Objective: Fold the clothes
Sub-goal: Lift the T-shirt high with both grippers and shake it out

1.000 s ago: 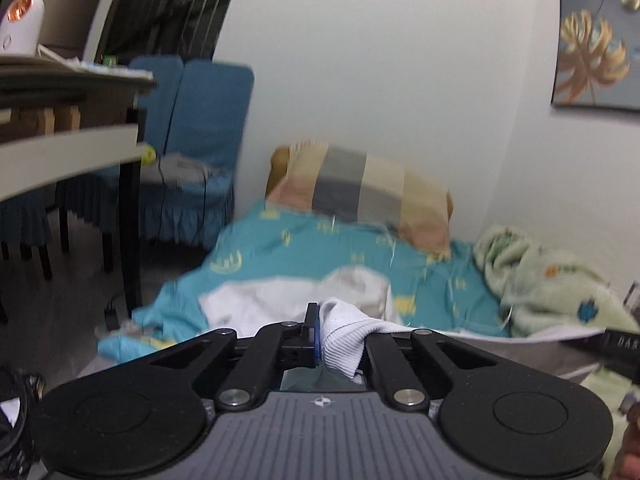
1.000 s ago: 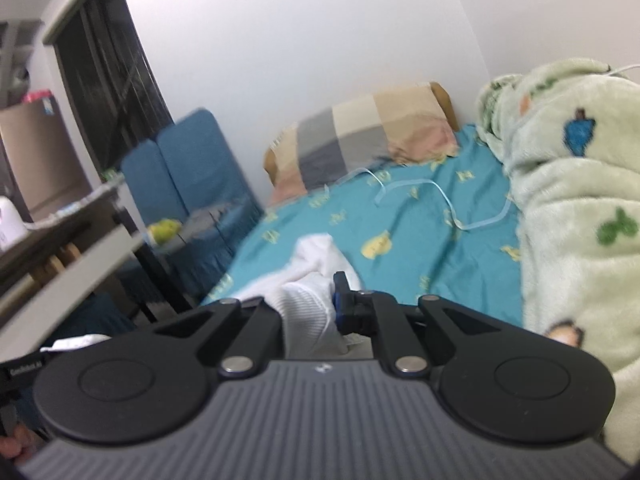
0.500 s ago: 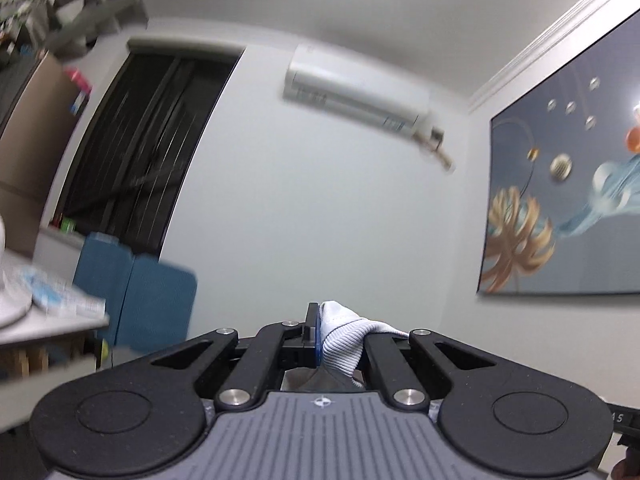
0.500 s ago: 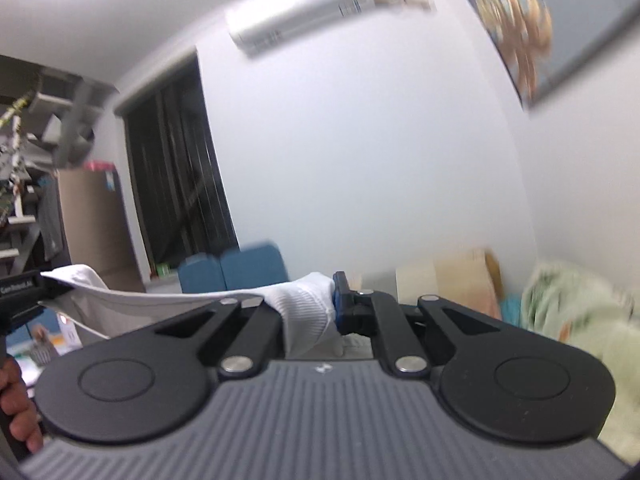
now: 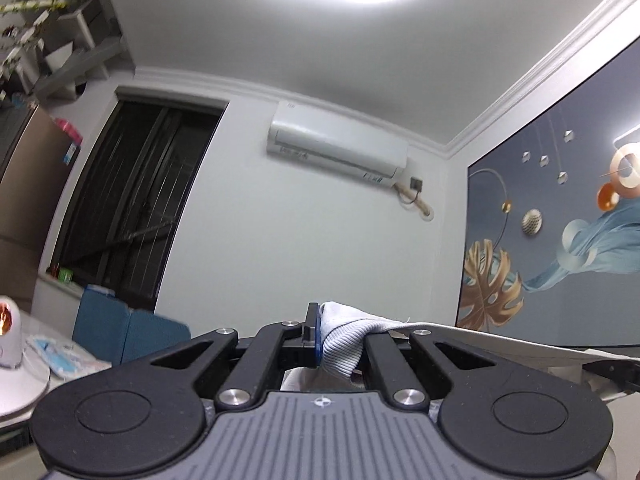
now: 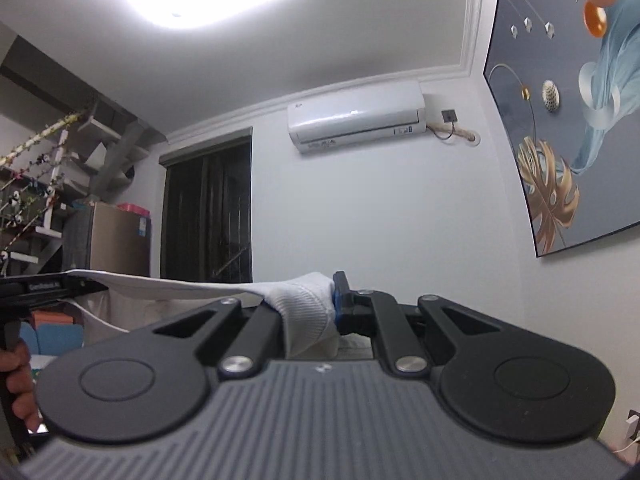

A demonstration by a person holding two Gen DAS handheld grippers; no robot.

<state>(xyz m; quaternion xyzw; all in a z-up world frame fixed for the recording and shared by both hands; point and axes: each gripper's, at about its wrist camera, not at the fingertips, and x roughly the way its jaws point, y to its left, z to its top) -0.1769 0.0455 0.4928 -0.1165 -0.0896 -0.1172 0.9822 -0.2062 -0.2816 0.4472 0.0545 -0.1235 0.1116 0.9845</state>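
Both tongs are up high and tilted at the ceiling, each one pinched tight on a ribbed cuff or hem of the same white garment [image 5: 344, 344]. The left tongs [image 5: 340, 340] have the knit bunched against the blue pad; the right tongs [image 6: 316, 304] grip a thicker roll of ribbing. Between them the top edge runs nearly taut, visible in the right view as a white band reaching over to the other tool, where the person's hand [image 6: 18, 384] is on the handle.

The risk here is that neither camera sees anything below, so the hanging body of the garment is out of sight. It may be twisted or doubled and nobody would know until it lands. Pull the two tongs further apart and the stretchy ribbing could creep out of a pad; the left bite looks the shallower one. Uneven heights would set a crooked fold line.

The fabric is white, soft, fine-ribbed at the edges and smooth along the stretched span, with a loose thread near the left grip.
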